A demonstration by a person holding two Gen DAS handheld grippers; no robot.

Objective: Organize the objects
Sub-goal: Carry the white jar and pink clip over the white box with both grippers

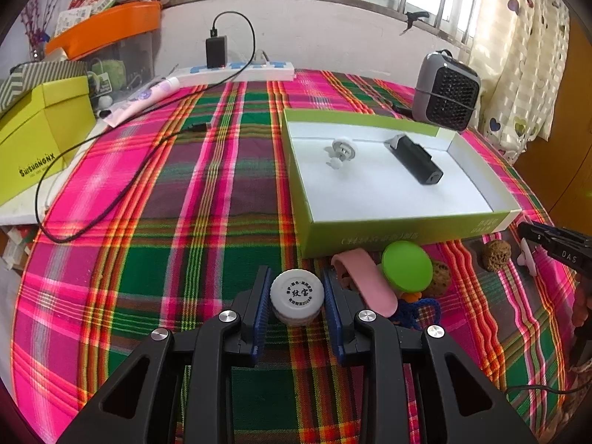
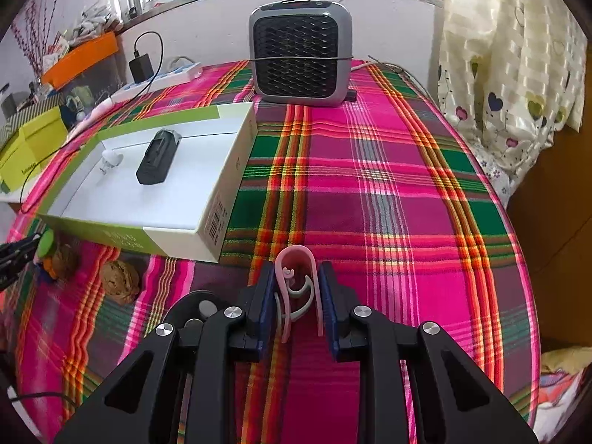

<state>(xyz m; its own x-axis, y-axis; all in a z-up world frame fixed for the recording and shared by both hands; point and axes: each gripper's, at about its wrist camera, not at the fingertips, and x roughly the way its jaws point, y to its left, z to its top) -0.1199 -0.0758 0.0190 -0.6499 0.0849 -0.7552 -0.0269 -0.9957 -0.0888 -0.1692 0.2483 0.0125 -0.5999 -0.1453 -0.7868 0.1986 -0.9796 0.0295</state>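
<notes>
Pinching a round white plastic jar, the left tool is hovering near the shallow green-sided cardboard box on the plaid-covered tabletop. Rightward, the right tool is squeezing a pink plastic clip above the tabletop's middle.

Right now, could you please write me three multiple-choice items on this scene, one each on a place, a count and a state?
1. Where does the black device lie?
A. inside the open box
B. on the tablecloth
C. on the windowsill

2. How many things lie in the box?
A. one
B. two
C. four

3. What does the left tool hold between its fingers?
A. nothing
B. a green lid
C. the white jar

Answers: 1 A, it rests on the box's white floor. 2 B, the device and a small white piece. 3 C, both pads flank the jar closely.
</notes>
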